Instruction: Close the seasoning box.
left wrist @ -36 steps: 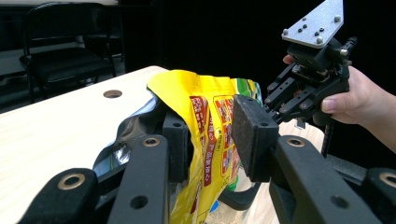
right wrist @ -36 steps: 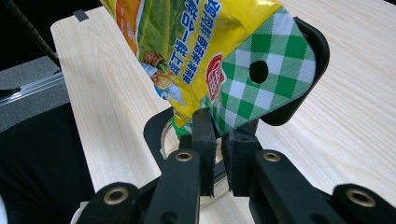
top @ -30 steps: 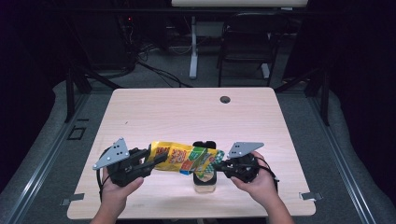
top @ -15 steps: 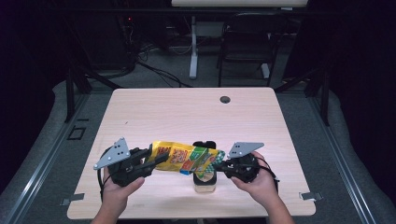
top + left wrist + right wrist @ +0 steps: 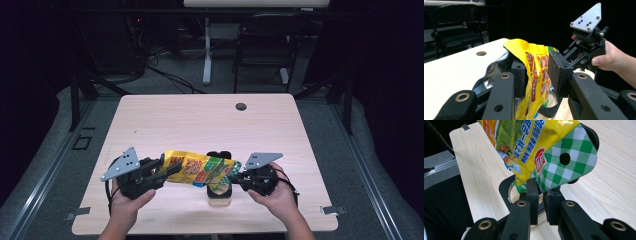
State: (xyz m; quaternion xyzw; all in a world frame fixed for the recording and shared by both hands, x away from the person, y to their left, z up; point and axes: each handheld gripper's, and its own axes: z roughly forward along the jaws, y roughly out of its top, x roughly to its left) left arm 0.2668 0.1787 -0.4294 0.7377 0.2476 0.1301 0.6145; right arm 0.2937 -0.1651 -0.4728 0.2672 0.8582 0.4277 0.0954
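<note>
My left gripper (image 5: 159, 172) and right gripper (image 5: 239, 176) each clamp one end of the yellow snack bag (image 5: 197, 169), held level above the open jar (image 5: 219, 192) near the table's (image 5: 200, 120) front edge. Risk: a thin corner grip slipping, spilling contents past the jar.

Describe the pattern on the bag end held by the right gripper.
Green-and-white checks with a round hang hole on the snack bag, clearest in the right gripper view.
</note>
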